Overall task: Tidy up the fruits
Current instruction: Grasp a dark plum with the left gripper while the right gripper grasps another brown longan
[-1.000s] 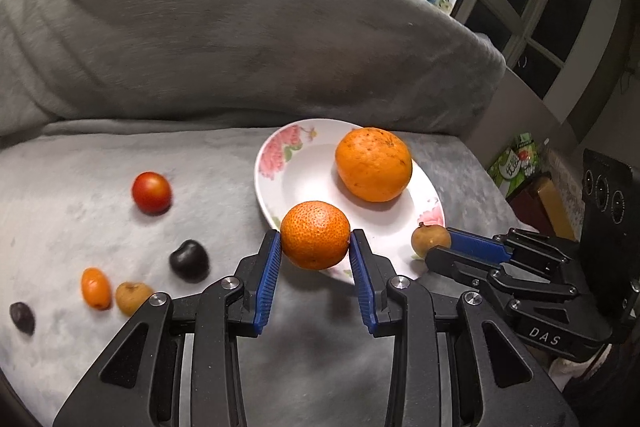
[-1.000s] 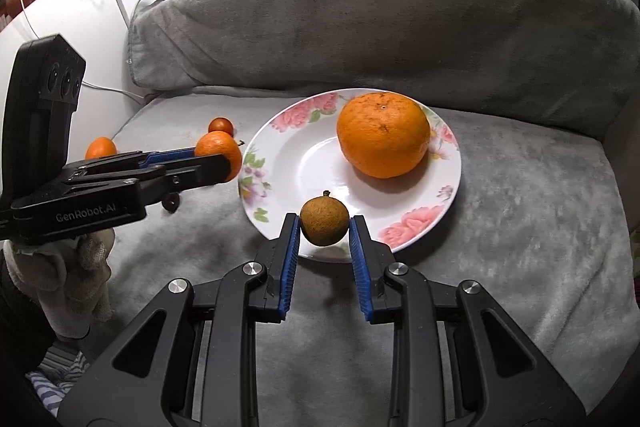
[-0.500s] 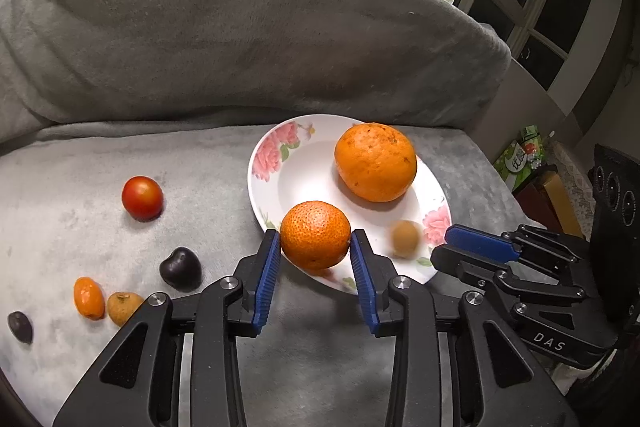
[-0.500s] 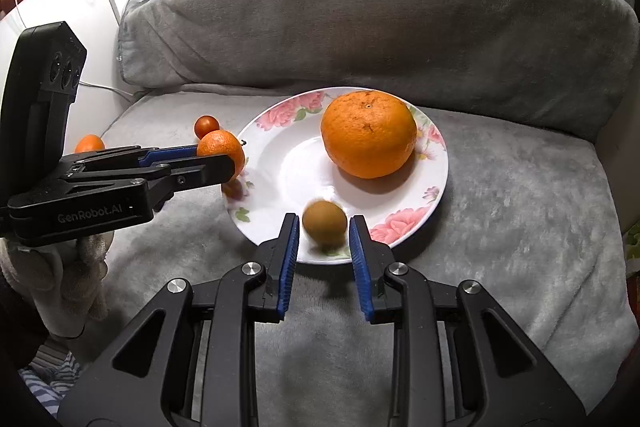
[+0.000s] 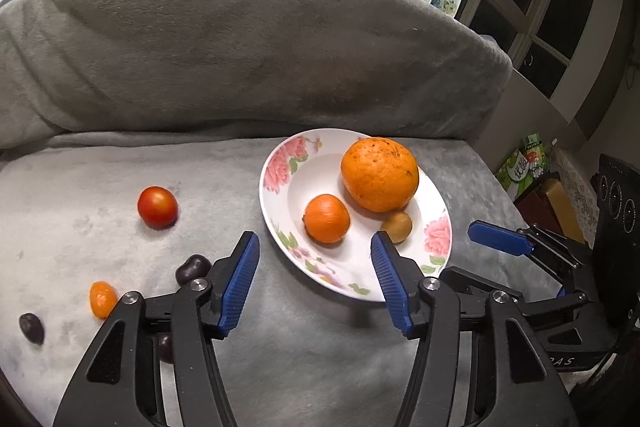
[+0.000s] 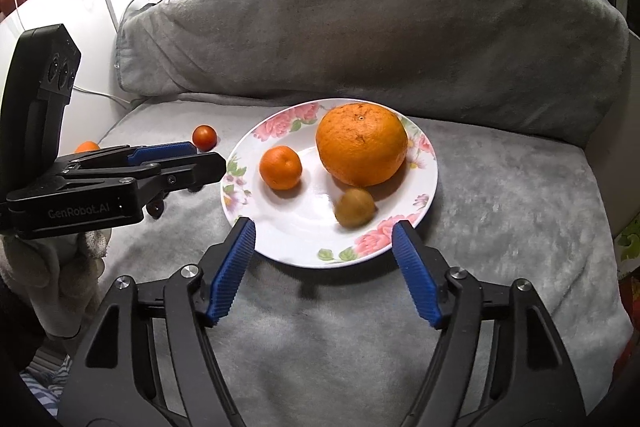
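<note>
Both my tools wide open, holding nothing: left tool (image 5: 316, 277), right tool (image 6: 324, 267). Plate (image 6: 280, 235) carries big orange (image 6: 361, 150), mandarin (image 6: 280, 167) & brown fruit (image 6: 355, 207). Tomato (image 5: 157, 207) lies on blanket (image 5: 100, 195), left of plate.

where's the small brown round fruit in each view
Left wrist: small brown round fruit on the floral white plate, right of centre, below the large orange.
Right wrist: same fruit, centre, lower right on the plate.
Shared landmark: the large orange, touching it in both.
</note>
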Available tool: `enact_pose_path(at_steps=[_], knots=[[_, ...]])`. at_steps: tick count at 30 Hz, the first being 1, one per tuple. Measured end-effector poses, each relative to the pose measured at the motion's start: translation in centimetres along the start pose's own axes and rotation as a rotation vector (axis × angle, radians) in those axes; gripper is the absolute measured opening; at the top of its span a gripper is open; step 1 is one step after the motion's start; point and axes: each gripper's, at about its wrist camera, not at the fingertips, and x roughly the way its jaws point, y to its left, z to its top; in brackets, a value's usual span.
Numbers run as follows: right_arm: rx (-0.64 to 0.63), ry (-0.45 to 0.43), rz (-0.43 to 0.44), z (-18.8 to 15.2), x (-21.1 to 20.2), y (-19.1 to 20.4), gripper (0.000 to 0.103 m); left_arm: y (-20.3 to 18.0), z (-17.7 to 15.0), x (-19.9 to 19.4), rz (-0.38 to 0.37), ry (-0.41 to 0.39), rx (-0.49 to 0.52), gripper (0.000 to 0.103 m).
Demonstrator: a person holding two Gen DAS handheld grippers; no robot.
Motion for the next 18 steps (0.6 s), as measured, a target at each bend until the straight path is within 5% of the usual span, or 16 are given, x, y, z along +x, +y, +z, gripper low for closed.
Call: enact_pose_path(at_steps=[18], knots=[[-0.016, -0.028, 0.099, 2.0, -0.1, 3.2, 0.074, 5.1, -3.9, -6.5, 0.101, -0.067, -0.033, 0.058]])
